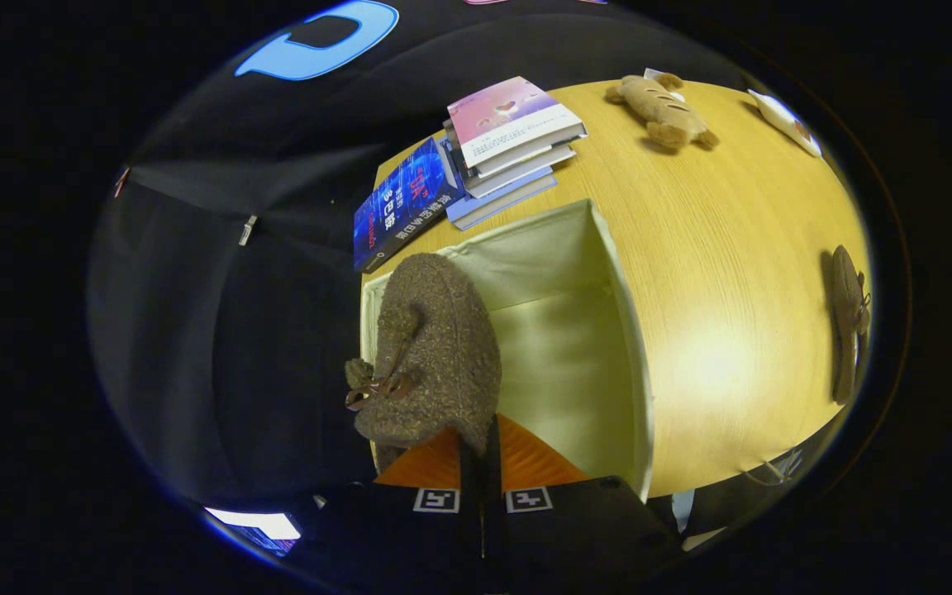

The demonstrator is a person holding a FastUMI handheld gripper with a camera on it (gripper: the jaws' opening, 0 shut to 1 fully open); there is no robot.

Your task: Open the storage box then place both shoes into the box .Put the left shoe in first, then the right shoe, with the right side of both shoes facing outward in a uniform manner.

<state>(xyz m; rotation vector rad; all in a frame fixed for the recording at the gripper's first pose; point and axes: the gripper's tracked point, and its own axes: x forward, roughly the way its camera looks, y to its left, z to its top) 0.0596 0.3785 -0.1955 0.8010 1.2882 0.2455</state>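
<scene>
My gripper [480, 450] is shut on a brown fuzzy shoe [435, 347], its orange fingers [525, 467] pressed together on the shoe's heel edge. The shoe hangs over the left part of the open white storage box [629, 330], toe pointing away from the fingers, a small bow on its left side. The box's pale inside lies bare to the right of the shoe. The second brown shoe [846, 330] lies on the wooden table [732, 273] far to the right of the box.
A stack of books [509, 145] and a dark blue book [402, 207] lie just beyond the box. A brown plush toy [662, 111] and a white object [786, 122] sit at the table's far side. The table's left edge runs beside the box.
</scene>
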